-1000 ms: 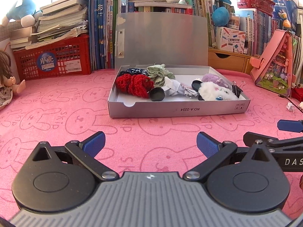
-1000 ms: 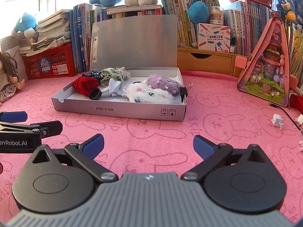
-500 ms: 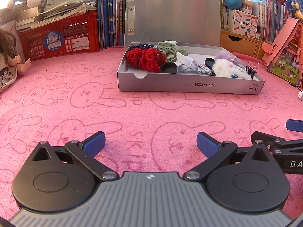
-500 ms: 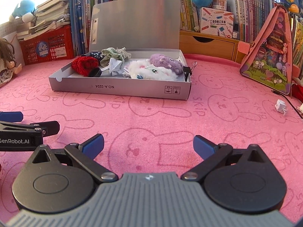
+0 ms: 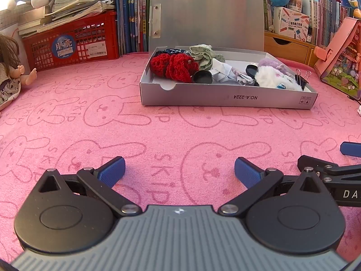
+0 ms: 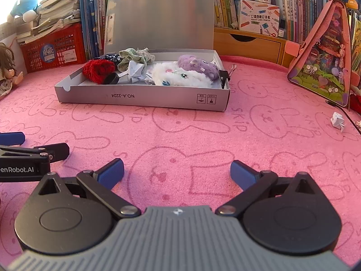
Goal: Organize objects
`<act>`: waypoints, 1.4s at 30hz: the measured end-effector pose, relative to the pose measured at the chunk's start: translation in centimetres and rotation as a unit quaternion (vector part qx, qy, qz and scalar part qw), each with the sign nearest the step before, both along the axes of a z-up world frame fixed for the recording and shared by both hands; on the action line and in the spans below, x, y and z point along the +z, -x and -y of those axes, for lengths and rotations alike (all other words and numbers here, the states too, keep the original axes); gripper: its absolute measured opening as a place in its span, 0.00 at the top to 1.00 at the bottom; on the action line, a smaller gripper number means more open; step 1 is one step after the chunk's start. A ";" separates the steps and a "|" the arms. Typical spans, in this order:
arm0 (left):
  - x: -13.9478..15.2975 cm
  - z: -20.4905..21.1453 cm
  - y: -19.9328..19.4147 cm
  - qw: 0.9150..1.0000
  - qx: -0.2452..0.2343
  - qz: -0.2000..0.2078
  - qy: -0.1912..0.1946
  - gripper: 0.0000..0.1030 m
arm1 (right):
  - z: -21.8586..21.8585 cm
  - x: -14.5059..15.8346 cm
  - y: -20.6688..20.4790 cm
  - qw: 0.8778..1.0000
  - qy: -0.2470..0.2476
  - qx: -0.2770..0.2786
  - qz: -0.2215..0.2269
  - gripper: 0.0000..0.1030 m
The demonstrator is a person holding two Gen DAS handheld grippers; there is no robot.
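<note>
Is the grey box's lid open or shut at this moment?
Open. The lid stands upright behind the grey box, so the red knit piece and white plush inside show.

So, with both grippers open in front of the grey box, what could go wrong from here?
The upright lid looks thin; a bump from either gripper might fold it down.
The binder clip sits at the grey box corner on its rim and could fall out.
The folded paper lies far right, outside the box, easy to miss.
</note>
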State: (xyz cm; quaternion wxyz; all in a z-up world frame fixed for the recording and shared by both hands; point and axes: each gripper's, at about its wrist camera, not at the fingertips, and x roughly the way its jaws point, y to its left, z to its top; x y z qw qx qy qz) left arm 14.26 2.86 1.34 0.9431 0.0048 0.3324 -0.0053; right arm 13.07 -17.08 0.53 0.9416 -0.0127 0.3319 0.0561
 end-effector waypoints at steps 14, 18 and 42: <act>0.0 0.0 0.0 1.000 0.000 0.000 0.000 0.00 | -0.5 0.0 -0.5 1.000 0.000 0.002 -0.002 0.00; 0.0 0.0 0.0 1.000 0.000 0.000 0.000 0.00 | -0.5 0.0 -0.5 1.000 0.000 0.002 -0.002 0.00; -0.1 0.0 -0.1 1.000 0.006 0.000 0.000 0.00 | -0.5 0.0 -0.5 1.000 0.000 0.002 -0.002 0.00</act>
